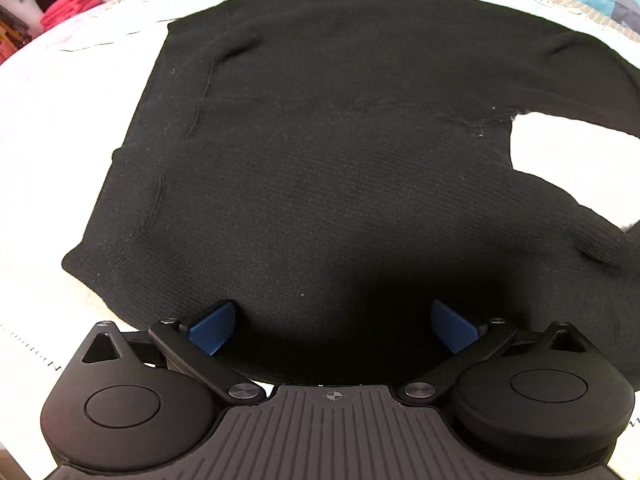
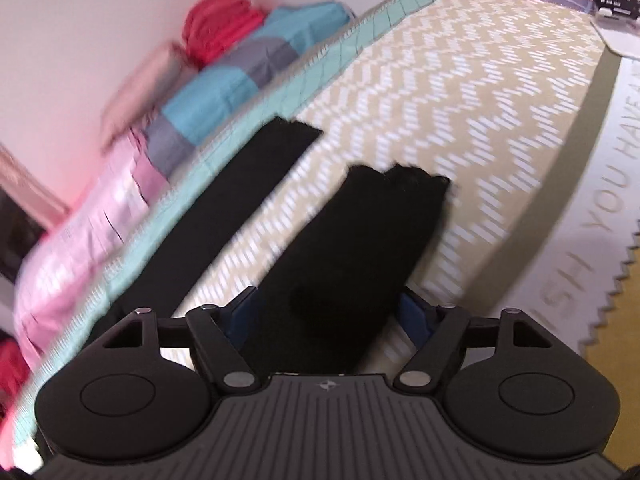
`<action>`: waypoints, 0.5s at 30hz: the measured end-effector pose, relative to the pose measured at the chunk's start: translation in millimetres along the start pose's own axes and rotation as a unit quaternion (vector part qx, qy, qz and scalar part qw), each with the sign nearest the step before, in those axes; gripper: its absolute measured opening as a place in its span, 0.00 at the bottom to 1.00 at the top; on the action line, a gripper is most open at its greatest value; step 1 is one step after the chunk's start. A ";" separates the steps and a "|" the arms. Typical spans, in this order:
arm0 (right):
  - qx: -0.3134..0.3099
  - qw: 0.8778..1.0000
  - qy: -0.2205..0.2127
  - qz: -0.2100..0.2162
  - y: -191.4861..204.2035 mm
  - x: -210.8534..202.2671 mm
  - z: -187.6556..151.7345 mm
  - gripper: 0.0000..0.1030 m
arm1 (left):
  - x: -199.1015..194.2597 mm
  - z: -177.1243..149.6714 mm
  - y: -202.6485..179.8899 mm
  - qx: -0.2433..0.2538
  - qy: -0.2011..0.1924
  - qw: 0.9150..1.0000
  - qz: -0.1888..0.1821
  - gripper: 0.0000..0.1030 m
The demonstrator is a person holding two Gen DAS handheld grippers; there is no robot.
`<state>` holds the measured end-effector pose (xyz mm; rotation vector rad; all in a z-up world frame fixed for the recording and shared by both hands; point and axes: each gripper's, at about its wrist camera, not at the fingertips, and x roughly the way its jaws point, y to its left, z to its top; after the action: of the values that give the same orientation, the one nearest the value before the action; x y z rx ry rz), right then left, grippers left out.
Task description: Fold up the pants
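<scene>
Now laid flat on the bed point(image 1: 60, 152): black pants point(image 1: 320, 140), waist end spread wide under the left view, two legs point(image 2: 248, 200) running apart across the patterned cover in the blurred right view. Left hand-held gripper point(image 1: 332, 326) spread, blue pads just over the near edge of the waist, nothing pinched. Right hand-held gripper point(image 2: 324, 316) also spread, set astride the near leg point(image 2: 360, 240), pads not seen pressing cloth; contact hard to judge through the blur.

Probably the first fold in hand: one leg to be brought over the other. Best done so: lower each pair of pads onto a single outer edge, pinch both layers of fabric rather than the top one only, lift waist and leg together, carry across evenly, match seam to seam, keep the knit taut enough to avoid bunching. Mind the cuff point(image 2: 416, 184), already slightly rumpled; smooth before creasing.
</scene>
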<state>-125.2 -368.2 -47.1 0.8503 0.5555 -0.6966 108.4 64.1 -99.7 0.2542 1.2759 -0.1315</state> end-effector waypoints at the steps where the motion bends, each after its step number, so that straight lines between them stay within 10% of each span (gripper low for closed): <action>1: -0.007 1.000 -0.002 -0.001 4.6 4.6 1.3 0.75 | 0.5 0.7 0.0 -0.001 0.002 1.000 0.001 1.00; 2: -0.020 1.000 0.000 -0.005 9.3 8.4 1.6 0.70 | 0.9 0.5 -0.1 -0.001 0.003 1.000 0.002 1.00; 5: -0.037 0.998 0.042 -0.016 11.8 18.1 5.0 0.12 | 1.5 3.0 -0.4 0.000 0.006 1.000 0.001 1.00; 10: 0.022 0.998 -0.051 -0.040 -28.3 -43.5 24.7 0.11 | 1.4 3.8 2.3 0.006 0.005 1.000 -0.004 1.00; 15: 0.047 0.996 -0.016 -0.079 -58.3 -36.4 12.0 0.12 | 3.2 3.6 4.3 0.029 -0.008 0.999 -0.013 1.00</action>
<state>-190.2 -393.5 -43.6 0.8878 0.5686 -0.8841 113.7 67.5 -101.3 0.2866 1.2599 -0.1923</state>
